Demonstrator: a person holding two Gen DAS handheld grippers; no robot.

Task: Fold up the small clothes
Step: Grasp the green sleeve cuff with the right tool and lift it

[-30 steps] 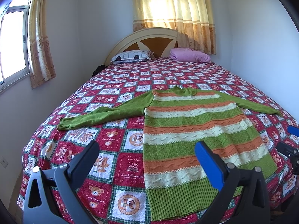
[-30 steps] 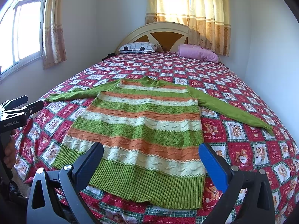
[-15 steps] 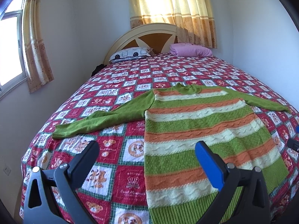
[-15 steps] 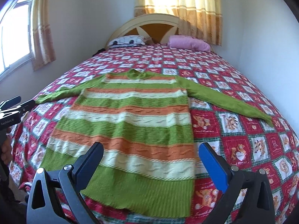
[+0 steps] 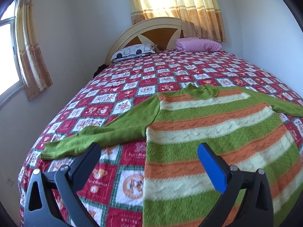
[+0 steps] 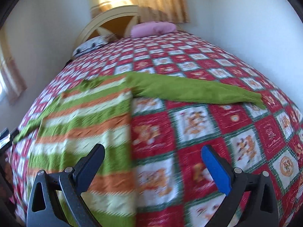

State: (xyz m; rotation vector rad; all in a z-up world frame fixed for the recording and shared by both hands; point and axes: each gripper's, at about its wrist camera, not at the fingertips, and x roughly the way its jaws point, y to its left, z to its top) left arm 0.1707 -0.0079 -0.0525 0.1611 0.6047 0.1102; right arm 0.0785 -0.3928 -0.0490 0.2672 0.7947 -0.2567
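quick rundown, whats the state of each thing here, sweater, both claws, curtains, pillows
sweater: spread flat on the bedspread, unfolded, both sleeves stretched out
left claw: open, empty
right claw: open, empty
curtains: drawn shut over the window behind the headboard, light showing through
pillows: lying flat at the head of the bed

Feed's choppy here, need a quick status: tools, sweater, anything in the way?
Left tool open, empty. Right tool open, empty. Striped sweater flat on the bedspread, sleeves spread, unfolded. Nothing in the way.
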